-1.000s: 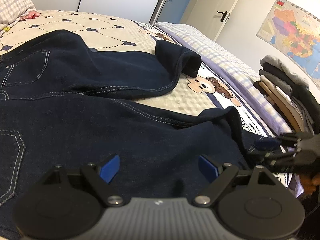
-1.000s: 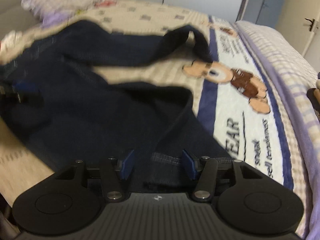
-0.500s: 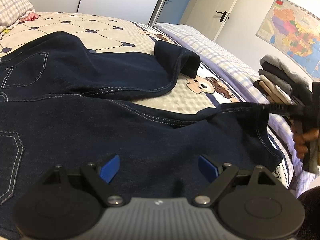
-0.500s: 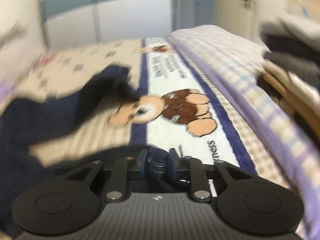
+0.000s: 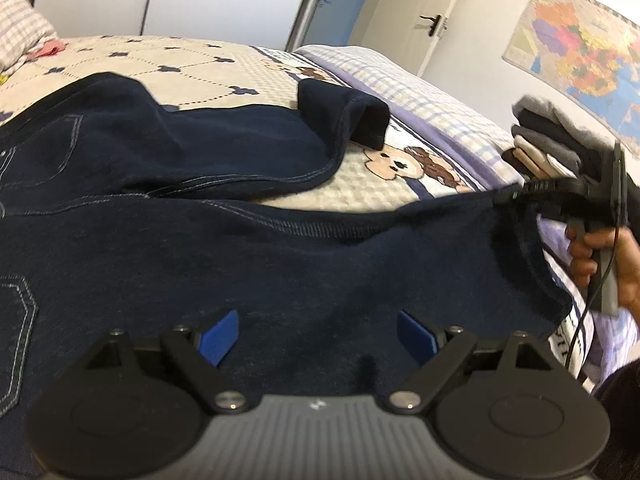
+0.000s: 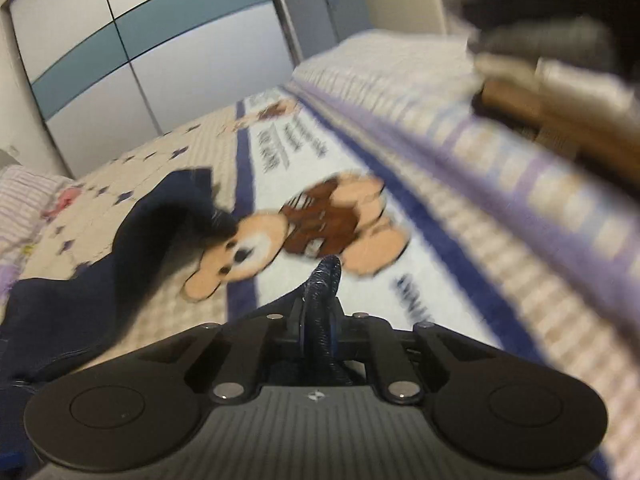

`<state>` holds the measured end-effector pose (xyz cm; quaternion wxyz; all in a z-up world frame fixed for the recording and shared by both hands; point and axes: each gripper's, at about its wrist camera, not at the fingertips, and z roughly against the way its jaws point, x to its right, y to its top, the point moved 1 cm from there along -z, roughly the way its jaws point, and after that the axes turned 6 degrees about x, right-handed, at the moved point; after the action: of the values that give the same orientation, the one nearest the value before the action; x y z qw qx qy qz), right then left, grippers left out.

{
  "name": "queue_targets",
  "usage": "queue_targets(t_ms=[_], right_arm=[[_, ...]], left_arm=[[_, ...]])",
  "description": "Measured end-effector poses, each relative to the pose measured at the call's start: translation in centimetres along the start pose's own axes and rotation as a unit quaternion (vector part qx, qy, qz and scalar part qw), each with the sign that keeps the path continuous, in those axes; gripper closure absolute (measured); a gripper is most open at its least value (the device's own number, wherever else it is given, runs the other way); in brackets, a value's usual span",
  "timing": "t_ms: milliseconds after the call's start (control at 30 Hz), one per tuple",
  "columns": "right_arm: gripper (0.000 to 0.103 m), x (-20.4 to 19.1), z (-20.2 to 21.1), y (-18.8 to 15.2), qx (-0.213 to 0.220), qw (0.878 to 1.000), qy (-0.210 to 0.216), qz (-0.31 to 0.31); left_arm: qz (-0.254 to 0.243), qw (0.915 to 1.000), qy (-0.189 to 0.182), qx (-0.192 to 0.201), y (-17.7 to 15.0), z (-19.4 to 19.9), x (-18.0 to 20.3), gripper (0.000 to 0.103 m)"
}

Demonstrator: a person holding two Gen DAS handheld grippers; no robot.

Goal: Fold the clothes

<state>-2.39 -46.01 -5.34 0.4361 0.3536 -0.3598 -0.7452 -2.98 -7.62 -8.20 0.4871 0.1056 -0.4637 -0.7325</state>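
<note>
Hem gripped and lifted at frame right

The jeans (image 5: 280, 264) hem, loose a second ago, is now pinched in the closed right gripper (image 6: 320, 312); left gripper (image 5: 316, 332) fingers gape empty above the near leg.

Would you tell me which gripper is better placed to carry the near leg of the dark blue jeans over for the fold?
The right gripper: its jaws are shut on the hem of the dark blue jeans, while the left gripper hovers open above the leg.

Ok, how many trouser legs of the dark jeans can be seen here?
2. The near leg stretches across under the left gripper to the right gripper, which pinches its hem. The far leg lies behind on the bedspread, cuff folded up.
</note>
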Motion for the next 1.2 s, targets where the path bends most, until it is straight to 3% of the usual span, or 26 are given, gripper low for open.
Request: queue_targets(t_ms=[67, 267, 433, 600, 700, 833, 1000, 1200], right_arm=[[0.094, -0.4, 0.1, 0.2, 0.018, 0.999, -0.030, 0.037], [0.092, -0.6, -4.1, -1.5, -0.034, 0.994, -0.071, 0.070], [0.068, -1.7, -3.8, -1.9, -0.017, 0.984, -0.119, 0.129], [0.060, -1.5, -1.5, -1.5, 0.013, 0.982, -0.138, 0.130], [0.060, -1.7, 0.1, -1.6, 0.029, 0.980, -0.140, 0.140], [0.057, -3.3, 2.5, -1.8, 0.056, 0.979, -0.105, 0.167], [0.056, -6.4, 5.1, -2.6, 0.064, 0.982, -0.039, 0.175], [0.056, -12.5, 7.7, -5.7, 0.053, 0.966, 0.055, 0.246]], left_arm=[[-0.005, 1.0000, -0.002, -0.004, -0.1, -0.2, 0.1, 0.015], [-0.024, 0.9996, -0.001, -0.015, -0.5, -0.6, 0.4, 0.014], [-0.021, 0.9997, 0.003, -0.012, -0.4, 0.4, -0.1, 0.014], [0.009, 0.9988, 0.048, 0.010, -0.7, 2.7, -2.4, 0.014], [0.021, 0.9936, 0.107, 0.028, -0.9, 4.5, -4.0, 0.014], [0.054, 0.9814, 0.177, 0.051, -1.0, 6.9, -5.8, 0.014], [0.098, 0.9654, 0.228, 0.081, -1.1, 9.5, -7.5, 0.014], [0.162, 0.9334, 0.293, 0.128, -1.7, 13.0, -10.2, 0.014]])
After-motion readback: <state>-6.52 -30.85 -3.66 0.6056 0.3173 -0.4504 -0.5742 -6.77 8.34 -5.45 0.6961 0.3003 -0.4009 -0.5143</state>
